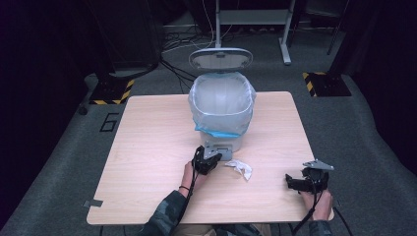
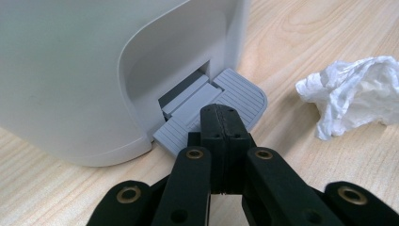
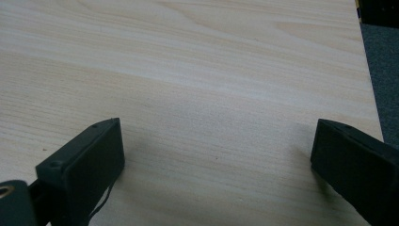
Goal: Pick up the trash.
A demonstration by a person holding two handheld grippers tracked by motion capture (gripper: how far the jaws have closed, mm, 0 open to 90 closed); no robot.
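Pedal bin (image 1: pixel 222 105), white and lined with a translucent bag (image 1: pixel 223 101), stands at the surface's (image 1: pixel 147 147) centre toward twelve o'clock, its lid (image 1: pixel 221 58) raised. Its grey ribbed pedal (image 2: pixel 221 106) juts from the base at six o'clock. The left gripper (image 2: pixel 225 123) has its fingers closed together, empty, their tips resting on the pedal's top. A crumpled white tissue (image 1: pixel 240 168) lies at three o'clock from that gripper, just beside the pedal. Well apart, near the surface's edge at four o'clock, the right gripper (image 1: pixel 295 183) has its fingers spread wide above bare wood.
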